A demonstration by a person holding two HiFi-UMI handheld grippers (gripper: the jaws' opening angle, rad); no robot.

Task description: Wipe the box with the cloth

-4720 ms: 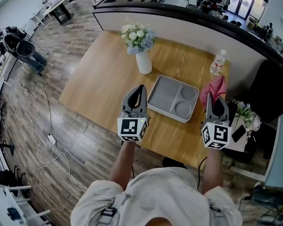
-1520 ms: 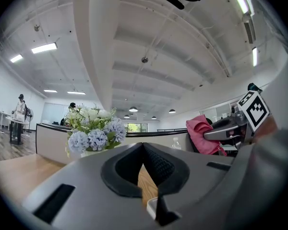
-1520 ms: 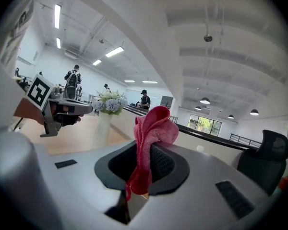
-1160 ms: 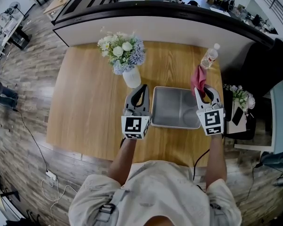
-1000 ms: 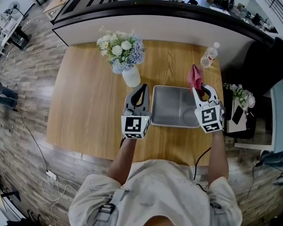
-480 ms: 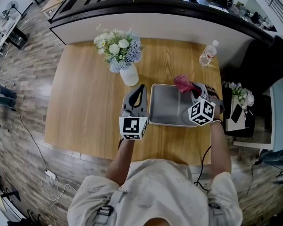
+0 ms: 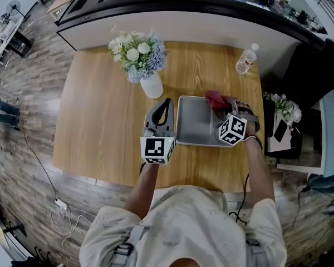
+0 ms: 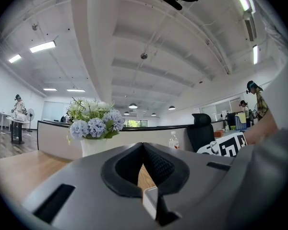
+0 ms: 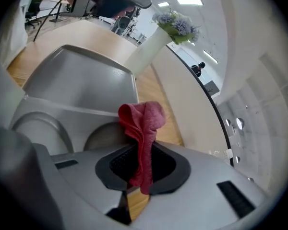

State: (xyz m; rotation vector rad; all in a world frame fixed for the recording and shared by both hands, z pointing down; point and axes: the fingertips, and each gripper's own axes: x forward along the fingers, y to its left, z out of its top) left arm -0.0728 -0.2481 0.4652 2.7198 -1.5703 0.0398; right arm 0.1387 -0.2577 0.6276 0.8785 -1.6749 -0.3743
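Wooden table (image 7: 100, 99) — box (image 7: 195, 121), vase (image 7: 152, 85), bottle (image 7: 245, 60).

Right tongs (image 7: 223, 106) cover the box's (image 7: 192, 121) right end.

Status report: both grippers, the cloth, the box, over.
Left gripper shut, empty, beside the box. Right gripper shut on the red cloth, over the box's far right corner. Nothing in the way.
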